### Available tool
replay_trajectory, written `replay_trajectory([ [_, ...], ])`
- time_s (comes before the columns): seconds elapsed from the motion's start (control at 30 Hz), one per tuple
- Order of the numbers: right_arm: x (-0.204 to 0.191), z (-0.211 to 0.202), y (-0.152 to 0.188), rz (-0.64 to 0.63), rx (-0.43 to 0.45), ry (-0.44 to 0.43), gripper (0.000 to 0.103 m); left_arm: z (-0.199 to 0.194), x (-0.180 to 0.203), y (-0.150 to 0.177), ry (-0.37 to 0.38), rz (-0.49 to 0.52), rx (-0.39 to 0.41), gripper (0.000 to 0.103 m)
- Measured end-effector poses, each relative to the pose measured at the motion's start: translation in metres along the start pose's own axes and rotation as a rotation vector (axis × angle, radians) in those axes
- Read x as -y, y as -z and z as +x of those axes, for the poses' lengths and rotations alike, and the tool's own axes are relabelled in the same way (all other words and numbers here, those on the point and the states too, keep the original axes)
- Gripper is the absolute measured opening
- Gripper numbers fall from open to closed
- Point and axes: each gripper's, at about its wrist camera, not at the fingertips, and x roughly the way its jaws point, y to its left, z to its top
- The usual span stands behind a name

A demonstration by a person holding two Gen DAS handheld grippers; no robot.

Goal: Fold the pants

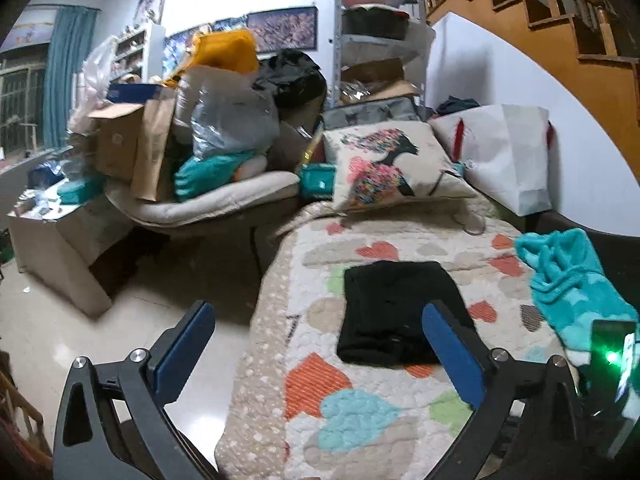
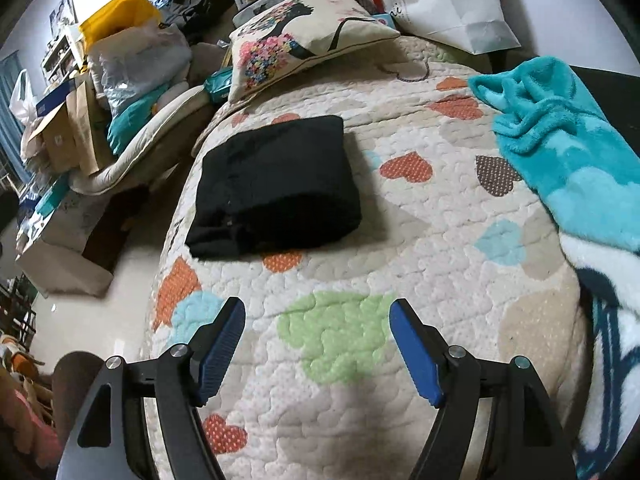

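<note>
The black pants (image 1: 390,312) lie folded into a compact rectangle on the heart-patterned quilt (image 1: 360,408); they also show in the right wrist view (image 2: 276,188). My left gripper (image 1: 320,316) is open and empty, held above the quilt's near left edge, its right finger in front of the pants. My right gripper (image 2: 318,312) is open and empty, hovering over the quilt (image 2: 400,280) nearer than the pants and apart from them.
A teal fleece blanket (image 1: 572,284) lies at the quilt's right, also in the right wrist view (image 2: 568,152). A printed cushion (image 1: 388,164) and white paper bag (image 1: 504,152) sit at the far end. Piled boxes and bags (image 1: 168,136) stand left; floor (image 1: 48,320) lies below.
</note>
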Motion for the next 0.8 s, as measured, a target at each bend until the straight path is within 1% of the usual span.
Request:
replay_trajectory([
  [0.1,-0.006,-0.004,0.006,-0.032,0.015,0.005,0.080,-0.001,0.003,0.003,0.046,-0.011,-0.044,0.103],
  [0.17,-0.010,-0.008,0.009,-0.057,0.031,0.016,0.080,-0.001,0.007,0.008,0.067,0.003,-0.072,0.103],
  [0.33,-0.010,-0.009,0.010,-0.069,0.042,0.031,0.081,0.005,0.022,0.024,0.076,0.053,-0.156,0.103],
  [0.57,-0.007,-0.002,0.012,-0.069,0.028,0.054,0.081,0.013,0.034,0.037,0.070,0.090,-0.202,0.103],
  [0.8,-0.008,0.004,0.015,-0.079,0.013,0.064,0.081,0.020,0.032,0.043,0.078,0.083,-0.258,0.103],
])
